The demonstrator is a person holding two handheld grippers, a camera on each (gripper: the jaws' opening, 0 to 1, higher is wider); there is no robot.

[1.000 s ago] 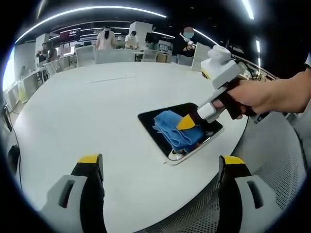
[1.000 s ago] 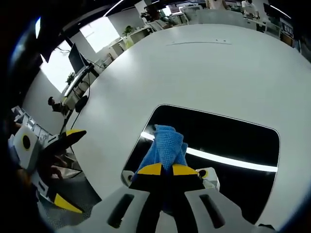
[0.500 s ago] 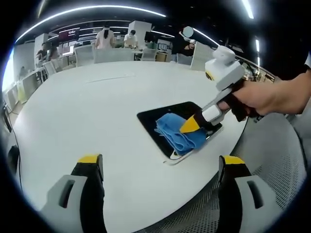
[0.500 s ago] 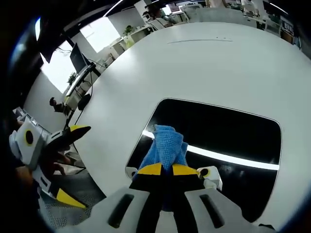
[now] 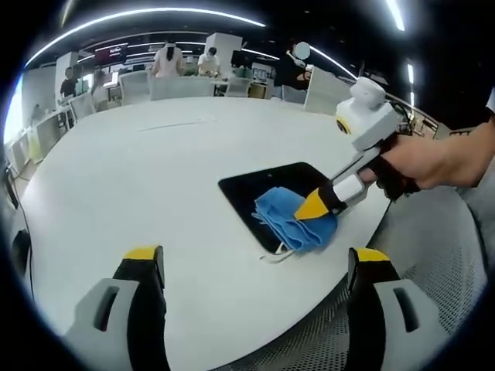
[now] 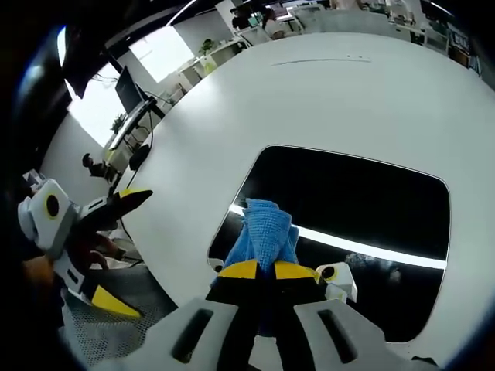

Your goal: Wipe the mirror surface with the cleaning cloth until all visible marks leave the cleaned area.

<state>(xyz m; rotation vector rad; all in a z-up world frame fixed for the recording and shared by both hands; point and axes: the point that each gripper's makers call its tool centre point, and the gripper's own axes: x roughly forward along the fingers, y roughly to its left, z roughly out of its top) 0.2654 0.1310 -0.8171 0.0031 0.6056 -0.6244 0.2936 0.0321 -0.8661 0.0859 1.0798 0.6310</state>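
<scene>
- The mirror (image 5: pixel 267 189) lies flat on the round white surface (image 5: pixel 139 178), near the edge; in the left gripper view it sits at about four o'clock from the middle of the surface, a dark rectangular sheet with rounded corners.
- In the right gripper view the mirror (image 6: pixel 363 212) reads as a black panel crossed by one bright streak of reflected ceiling light.
- The cleaning cloth (image 5: pixel 295 220) is blue and bunched, resting on the mirror's near corner and spilling over the mirror's edge toward the rim of the surface.
- The right claw (image 6: pixel 266 270) is clamped on the cleaning cloth (image 6: pixel 264 230): its two yellow tips sit together with the blue fabric pinched between them and fanning out ahead toward twelve o'clock.
- From the left gripper view the right claw (image 5: pixel 315 207) comes in from three o'clock, angled down onto the cloth, with a person's hand (image 5: pixel 418 162) around its grip.
- The left claw (image 5: pixel 255 267) hangs above the surface with its jaws wide apart and nothing between them (yellow tips at roughly seven and five o'clock in its own view).
- In the right gripper view the left claw (image 6: pixel 116 247) shows at about eight o'clock, off the edge of the surface, jaws spread.
- A small white fitting (image 6: pixel 334 277) with a dark round spot sits at the mirror's near edge, just beside the right claw's tips.
- Far across the room, at twelve o'clock in the left gripper view, people (image 5: pixel 168 60) stand among desks and chairs.
</scene>
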